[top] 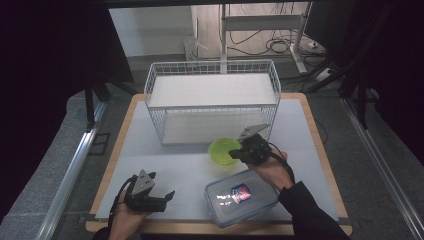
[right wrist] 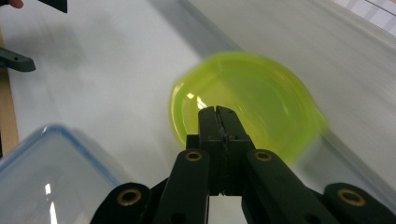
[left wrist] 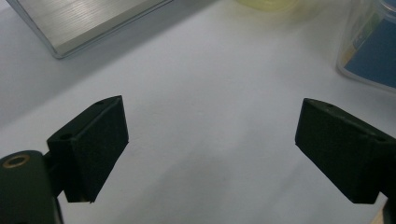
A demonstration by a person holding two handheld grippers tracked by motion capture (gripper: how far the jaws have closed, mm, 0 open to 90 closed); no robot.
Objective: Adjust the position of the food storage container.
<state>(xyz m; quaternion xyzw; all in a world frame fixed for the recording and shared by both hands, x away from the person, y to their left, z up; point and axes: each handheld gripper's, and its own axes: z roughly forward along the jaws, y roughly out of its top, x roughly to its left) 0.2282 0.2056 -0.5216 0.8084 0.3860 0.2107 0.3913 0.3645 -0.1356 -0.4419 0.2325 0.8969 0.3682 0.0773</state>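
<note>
At the near rim of the lime-green plastic bowl, my right claw has its jaws pressed together, apparently pinching the rim, though blur hides it. That bowl sits on the white table, just before the wire basket and beside the clear lidded container. I judge the pick-up underway; next comes lifting without tipping. My left claw hangs wide apart, empty.

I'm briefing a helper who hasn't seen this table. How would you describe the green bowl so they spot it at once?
Start at the white wire basket at the back of the table. Just in front of its lower right corner sits the green bowl, with the right gripper shut on its rim. It is small, round and translucent lime green, unlike the clear, blue-edged rectangular container nearer the front edge.
</note>
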